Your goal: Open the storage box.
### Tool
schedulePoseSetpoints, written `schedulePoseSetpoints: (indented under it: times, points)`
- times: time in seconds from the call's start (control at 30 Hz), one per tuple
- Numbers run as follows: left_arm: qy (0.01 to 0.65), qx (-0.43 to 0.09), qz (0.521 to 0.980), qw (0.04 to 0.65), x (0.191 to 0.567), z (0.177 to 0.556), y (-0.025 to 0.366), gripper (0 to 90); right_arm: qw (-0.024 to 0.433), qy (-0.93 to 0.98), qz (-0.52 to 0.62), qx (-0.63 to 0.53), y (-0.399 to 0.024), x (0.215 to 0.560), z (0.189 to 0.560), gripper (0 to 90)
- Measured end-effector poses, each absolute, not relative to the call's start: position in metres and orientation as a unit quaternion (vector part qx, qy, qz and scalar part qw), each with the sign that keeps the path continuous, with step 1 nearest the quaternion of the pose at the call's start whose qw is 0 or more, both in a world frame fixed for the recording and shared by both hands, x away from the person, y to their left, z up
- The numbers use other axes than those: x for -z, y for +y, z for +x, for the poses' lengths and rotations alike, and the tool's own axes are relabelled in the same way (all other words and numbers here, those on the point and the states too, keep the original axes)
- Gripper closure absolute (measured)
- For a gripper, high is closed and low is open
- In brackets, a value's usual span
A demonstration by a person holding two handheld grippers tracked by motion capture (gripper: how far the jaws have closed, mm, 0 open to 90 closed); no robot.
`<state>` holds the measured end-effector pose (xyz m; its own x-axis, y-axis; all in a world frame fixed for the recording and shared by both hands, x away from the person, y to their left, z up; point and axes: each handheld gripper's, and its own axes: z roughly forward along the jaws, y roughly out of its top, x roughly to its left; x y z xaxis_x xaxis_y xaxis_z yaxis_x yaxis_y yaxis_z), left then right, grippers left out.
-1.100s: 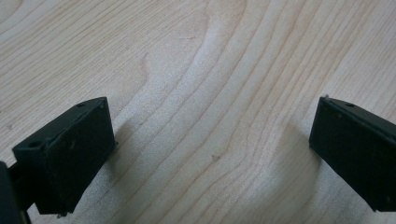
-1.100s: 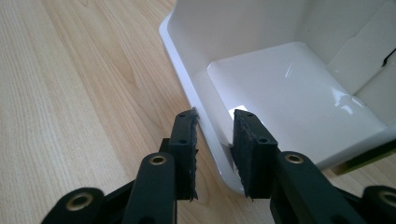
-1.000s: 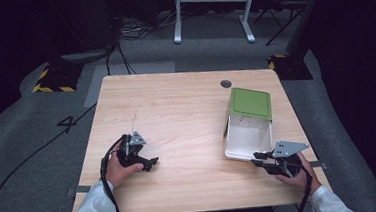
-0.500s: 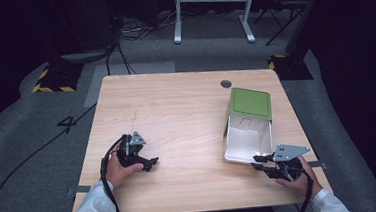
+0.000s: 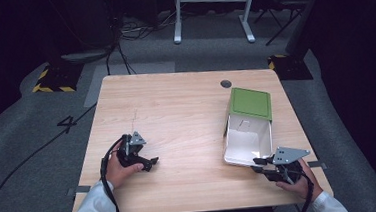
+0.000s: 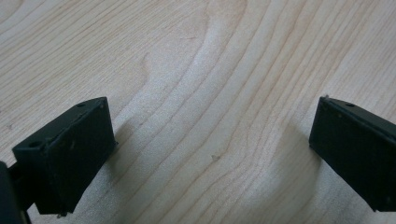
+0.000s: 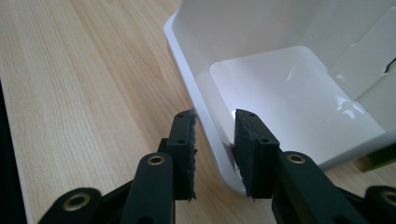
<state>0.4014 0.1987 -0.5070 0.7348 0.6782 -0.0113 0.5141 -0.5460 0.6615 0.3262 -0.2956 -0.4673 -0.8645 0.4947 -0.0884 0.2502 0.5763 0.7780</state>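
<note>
A white box [image 5: 247, 138] lies open on the right side of the wooden table [image 5: 186, 111], its green lid [image 5: 250, 103] folded back on the far side. My right gripper [image 5: 258, 164] is at the box's near edge. In the right gripper view, that gripper [image 7: 215, 122] has one jaw outside and one inside the box's white wall [image 7: 205, 109], pressed against it. The box [image 7: 289, 88] looks empty inside. My left gripper [image 5: 150, 163] rests at the table's near left, with its jaws wide open over bare wood [image 6: 212, 126] and nothing between them.
A small dark round grommet [image 5: 226, 84] sits in the tabletop behind the box. Beyond the table's far edge are floor cables [image 5: 121, 35] and a white metal frame [image 5: 209, 14]. Bare wood lies between the two grippers.
My right gripper has edged slightly left and nearer along the box's near edge. The left gripper and the box have stayed put.
</note>
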Motion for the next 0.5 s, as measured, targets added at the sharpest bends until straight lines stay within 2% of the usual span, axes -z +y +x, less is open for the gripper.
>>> schedulePoseSetpoints:
  times: [0.4,0.5]
  points:
    - [0.343,-0.124,0.870,0.331,0.5070,0.4013,0.1987,0.2,0.149,0.878,0.210,-0.404,-0.2942,0.4665,0.3211,67.3]
    - [0.343,-0.124,0.870,0.331,0.5070,0.4013,0.1987,0.2,0.142,0.880,0.205,-0.404,-0.2941,0.4635,0.3205,60.4]
